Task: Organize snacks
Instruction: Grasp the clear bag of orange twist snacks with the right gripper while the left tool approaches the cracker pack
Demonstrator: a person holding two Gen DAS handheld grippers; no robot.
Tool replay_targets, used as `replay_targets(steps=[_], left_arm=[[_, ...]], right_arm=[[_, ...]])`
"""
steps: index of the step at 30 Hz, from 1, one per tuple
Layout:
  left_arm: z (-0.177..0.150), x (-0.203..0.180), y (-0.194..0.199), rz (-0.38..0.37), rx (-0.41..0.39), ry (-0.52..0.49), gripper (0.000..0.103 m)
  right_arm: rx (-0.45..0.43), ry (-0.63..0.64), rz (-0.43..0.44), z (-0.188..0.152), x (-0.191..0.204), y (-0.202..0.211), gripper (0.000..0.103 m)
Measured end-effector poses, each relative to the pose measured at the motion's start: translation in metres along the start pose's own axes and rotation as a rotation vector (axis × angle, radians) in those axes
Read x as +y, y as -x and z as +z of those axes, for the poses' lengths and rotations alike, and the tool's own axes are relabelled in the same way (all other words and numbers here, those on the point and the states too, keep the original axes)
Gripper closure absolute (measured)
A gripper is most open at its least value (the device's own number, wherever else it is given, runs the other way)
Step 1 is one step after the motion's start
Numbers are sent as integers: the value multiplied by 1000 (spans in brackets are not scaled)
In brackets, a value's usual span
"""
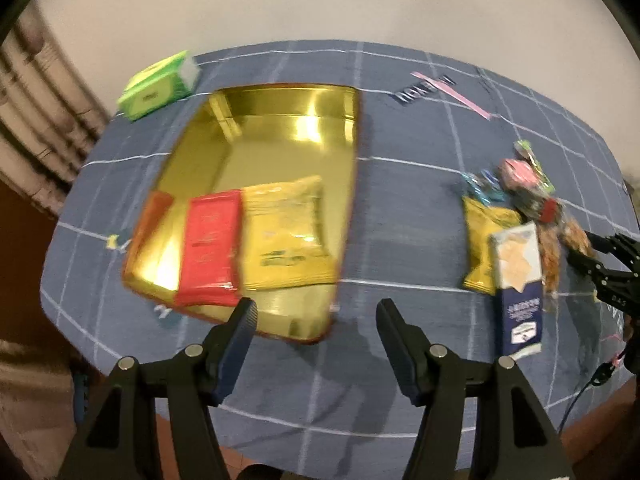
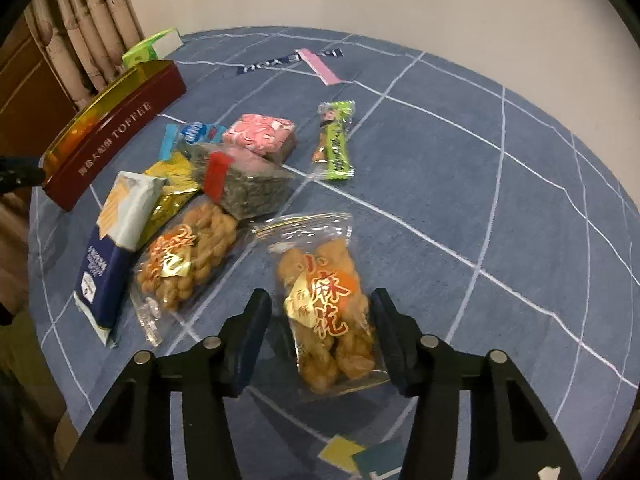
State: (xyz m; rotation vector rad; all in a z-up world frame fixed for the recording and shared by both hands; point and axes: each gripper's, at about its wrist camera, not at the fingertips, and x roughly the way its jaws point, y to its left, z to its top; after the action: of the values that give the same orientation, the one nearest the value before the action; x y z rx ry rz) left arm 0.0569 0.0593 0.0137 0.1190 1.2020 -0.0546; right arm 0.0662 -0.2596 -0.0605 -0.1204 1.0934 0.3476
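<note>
A gold tin box (image 1: 280, 128) lies on the blue table and holds a red packet (image 1: 208, 248) and a yellow packet (image 1: 286, 240). My left gripper (image 1: 314, 312) is open and empty just in front of the box. In the right wrist view the box (image 2: 116, 128) shows its red side, marked TOFFEE. My right gripper (image 2: 320, 304) is open, its fingers on either side of a clear bag of fried dough twists (image 2: 326, 304) that lies on the table. A pile of snacks lies left of it: another twist bag (image 2: 184, 260), a blue-white packet (image 2: 116, 240), a seaweed pack (image 2: 248, 188).
A pink packet (image 2: 260, 132), a green bar (image 2: 336, 140) and a blue wrapper (image 2: 192, 136) lie beyond the pile. A green tissue pack (image 1: 160, 84) sits at the far left corner. A pink strip (image 2: 320, 66) lies at the far side. Coloured cards (image 2: 360, 456) lie near the front edge.
</note>
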Motion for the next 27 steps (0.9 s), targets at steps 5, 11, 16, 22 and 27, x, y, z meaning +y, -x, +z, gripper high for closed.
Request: replay_targets(steps=[5,11,16,22,27], left_arm=[[3,-28,-9,-36,17,-43,40],[0,-59,-10,-140,16,-64,40],[-8,-88,-4,-233,0,-108,39],[-8,-119,-12,-286,48,-108,39],[-7,-136,-25,-289,95,-103,39]], right_arm=[[-22,-106,-17,-10,7,6,63],[-43,-254,-94,-23,15,13,68],[-66,-322,-110,-35,16,19,68],[-86,-341,-108,-40,15,20,68],[-93,-332,-107,-41,16,20,68]])
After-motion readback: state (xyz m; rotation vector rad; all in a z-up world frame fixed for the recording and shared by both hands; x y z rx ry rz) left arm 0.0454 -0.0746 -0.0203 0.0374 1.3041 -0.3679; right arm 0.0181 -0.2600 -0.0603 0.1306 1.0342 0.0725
